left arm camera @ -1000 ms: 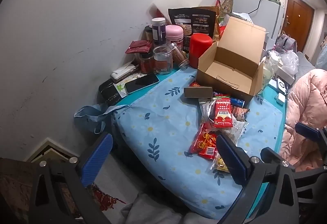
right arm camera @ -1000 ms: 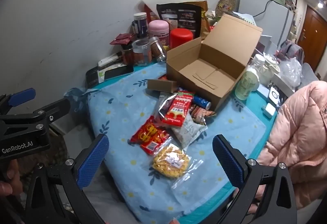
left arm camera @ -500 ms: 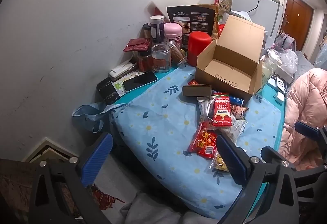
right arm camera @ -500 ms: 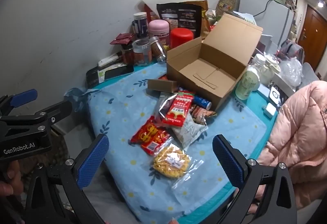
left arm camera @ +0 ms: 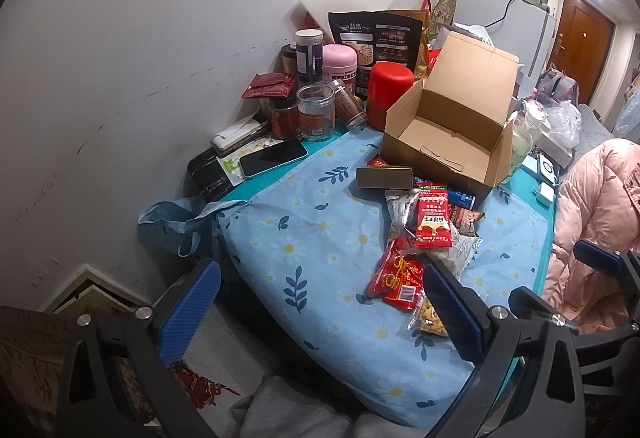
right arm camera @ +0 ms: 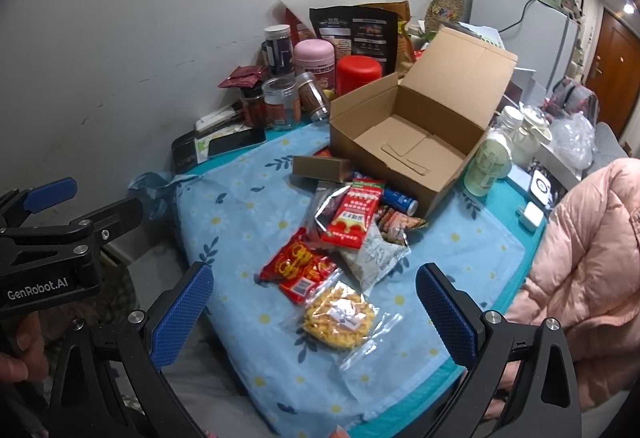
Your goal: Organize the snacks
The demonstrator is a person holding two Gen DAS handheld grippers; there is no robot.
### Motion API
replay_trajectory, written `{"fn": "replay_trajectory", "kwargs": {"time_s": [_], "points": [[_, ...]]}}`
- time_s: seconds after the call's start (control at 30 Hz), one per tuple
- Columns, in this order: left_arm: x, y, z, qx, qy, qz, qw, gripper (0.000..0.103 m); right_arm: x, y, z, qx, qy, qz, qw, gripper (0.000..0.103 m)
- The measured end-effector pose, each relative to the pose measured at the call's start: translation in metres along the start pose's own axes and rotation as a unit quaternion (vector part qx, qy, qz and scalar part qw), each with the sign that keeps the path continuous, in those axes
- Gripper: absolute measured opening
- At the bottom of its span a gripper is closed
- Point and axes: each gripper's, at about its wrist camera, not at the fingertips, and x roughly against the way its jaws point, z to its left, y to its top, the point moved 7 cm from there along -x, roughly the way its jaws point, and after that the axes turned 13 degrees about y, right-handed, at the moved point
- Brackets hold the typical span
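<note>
meanwhile both tools, left tool (left arm camera: 320,302) and right tool (right arm camera: 310,308), hover spread above snack packets (right arm camera: 340,238).

Black hand-held gripper (right arm camera: 314,312), ribbed blue pads (right arm camera: 180,314), silver screws.

"GenRobot.AI" is being shown in white letters on the black body of the left tool (right arm camera: 50,288), well to the left of the cardboard box (right arm camera: 412,142). Print on the snack packets (right arm camera: 352,216) in front of the box is being left unread, being too small.
</note>
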Motion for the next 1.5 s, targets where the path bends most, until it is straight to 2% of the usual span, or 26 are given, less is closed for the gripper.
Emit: {"fn": "replay_trajectory", "kwargs": {"time_s": [1.0, 1.17, 1.5], "points": [[0.002, 0.000, 0.006, 0.004, -0.002, -0.001, 1.0000, 0.103, 0.005, -0.004, -0.003, 0.002, 0.001, -0.002, 1.000, 0.103], [0.004, -0.005, 0.008, 0.009, -0.003, 0.004, 0.9999, 0.103, 0.003, -0.001, 0.010, 0.006, 0.003, -0.003, 1.000, 0.103], [0.004, -0.011, 0.010, 0.008, -0.002, 0.013, 0.9999, 0.103, 0.004, -0.008, 0.012, -0.002, 0.013, -0.004, 1.000, 0.103]]}}
